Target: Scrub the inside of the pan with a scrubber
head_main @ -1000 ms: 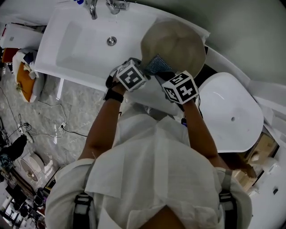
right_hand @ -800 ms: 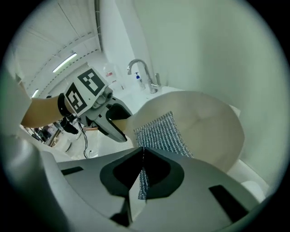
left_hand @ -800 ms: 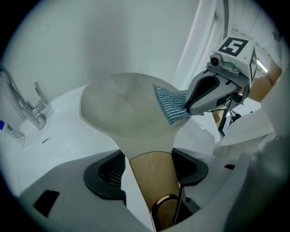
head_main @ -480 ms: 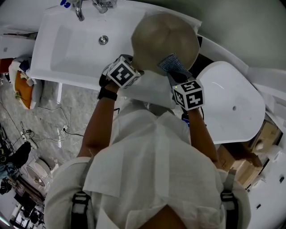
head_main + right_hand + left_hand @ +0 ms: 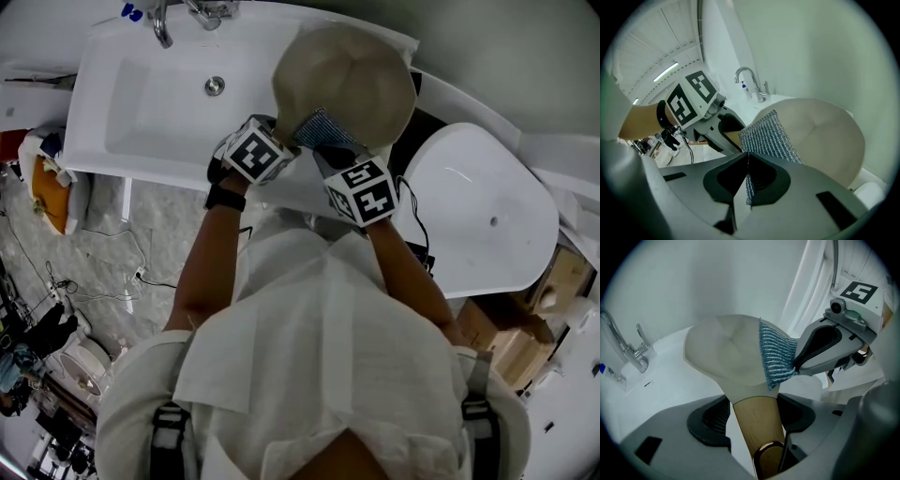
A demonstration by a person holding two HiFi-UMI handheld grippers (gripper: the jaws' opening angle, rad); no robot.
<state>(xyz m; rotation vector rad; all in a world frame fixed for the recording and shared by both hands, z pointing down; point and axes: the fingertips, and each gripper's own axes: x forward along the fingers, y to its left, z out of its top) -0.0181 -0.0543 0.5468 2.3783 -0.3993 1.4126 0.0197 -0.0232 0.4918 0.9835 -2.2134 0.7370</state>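
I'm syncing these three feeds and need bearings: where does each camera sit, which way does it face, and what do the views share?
Head view: on the person's head, looking steeply down at the sink and pan; shows shirt, both forearms, left gripper, right gripper.
Left gripper view: on that gripper, facing along jaws clamping the handle; right gripper opposite.
Right gripper view: on that gripper, facing along jaws shut on the scrubber; left gripper opposite.
Shared: all three show pan and scrubber.
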